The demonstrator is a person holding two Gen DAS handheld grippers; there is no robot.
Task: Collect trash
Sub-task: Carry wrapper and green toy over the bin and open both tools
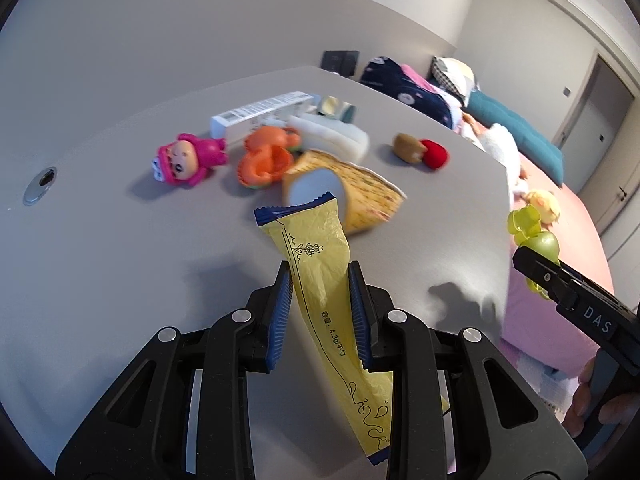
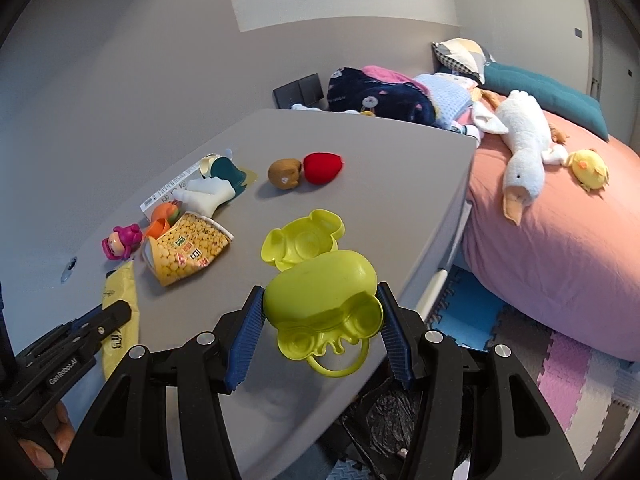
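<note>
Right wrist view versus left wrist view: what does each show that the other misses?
Only the right wrist view shows the black-lined trash bin below the table edge and the white plush goose on the pink bed. Only the left wrist view shows the left gripper shut on the long yellow snack wrapper. Both show the grey table, the yellow corn-print bag and the right gripper holding the lime-green plastic toy case.

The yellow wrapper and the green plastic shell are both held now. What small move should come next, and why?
Probably carry both toward the black bin bag below the table edge, nearest the right gripper. Its pads press on the green plastic shell, and the left gripper is shut on the yellow wrapper, both lifted off the table, so only dropping remains.
</note>
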